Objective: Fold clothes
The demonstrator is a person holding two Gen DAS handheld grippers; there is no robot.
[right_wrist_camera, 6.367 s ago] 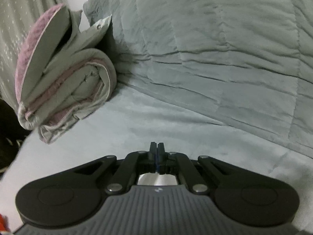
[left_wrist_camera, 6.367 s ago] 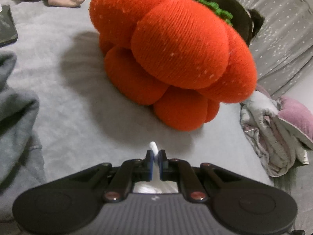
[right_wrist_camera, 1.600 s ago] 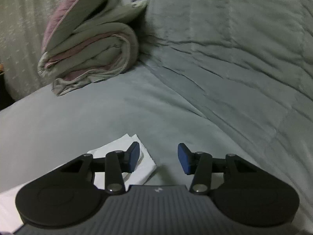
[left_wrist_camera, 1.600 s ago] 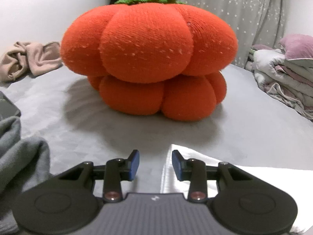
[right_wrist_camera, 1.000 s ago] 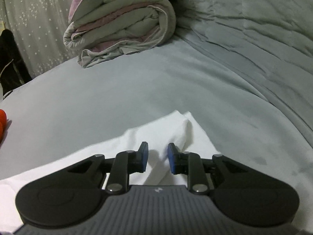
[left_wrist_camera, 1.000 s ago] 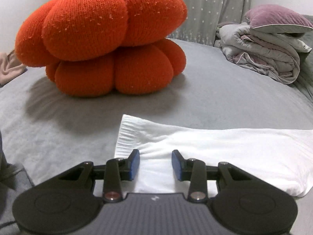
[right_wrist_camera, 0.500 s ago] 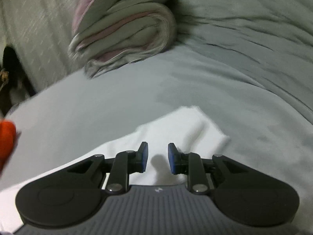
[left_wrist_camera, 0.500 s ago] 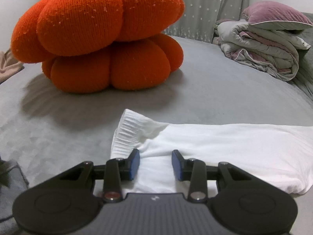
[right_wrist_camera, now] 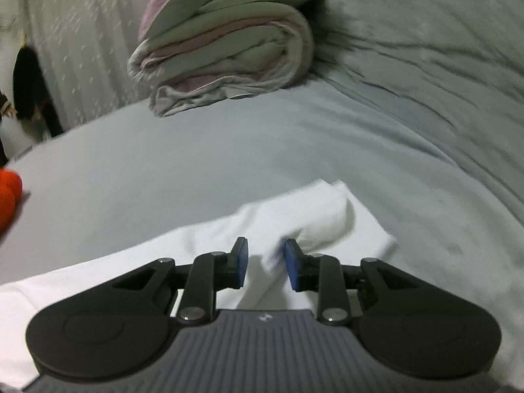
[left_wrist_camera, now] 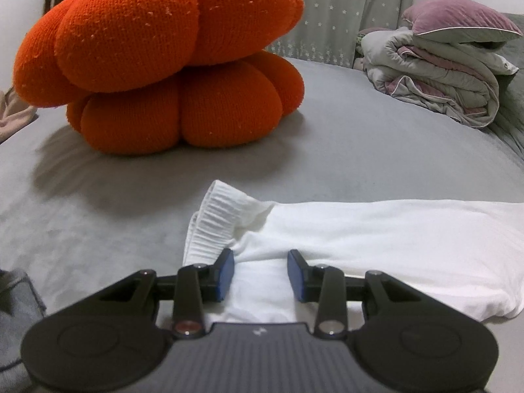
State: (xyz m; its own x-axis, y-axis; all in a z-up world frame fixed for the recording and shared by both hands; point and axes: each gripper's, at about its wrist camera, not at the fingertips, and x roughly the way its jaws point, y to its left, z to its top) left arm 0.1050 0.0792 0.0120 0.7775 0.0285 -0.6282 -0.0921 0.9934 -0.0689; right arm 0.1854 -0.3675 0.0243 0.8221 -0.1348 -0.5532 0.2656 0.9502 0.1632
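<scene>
Since 6.4 s ago both grippers have let go and backed off: the white garment (left_wrist_camera: 376, 239), then pinched, now lies flat on the grey bed (left_wrist_camera: 360, 150) in front of the orange pumpkin cushion (left_wrist_camera: 170, 62). The left gripper (left_wrist_camera: 261, 273) hangs half open over its ribbed waistband end, holding nothing; the right gripper (right_wrist_camera: 266, 264) is parted over the far end, also empty. The laying-out looks done, so a fold likely comes next
</scene>
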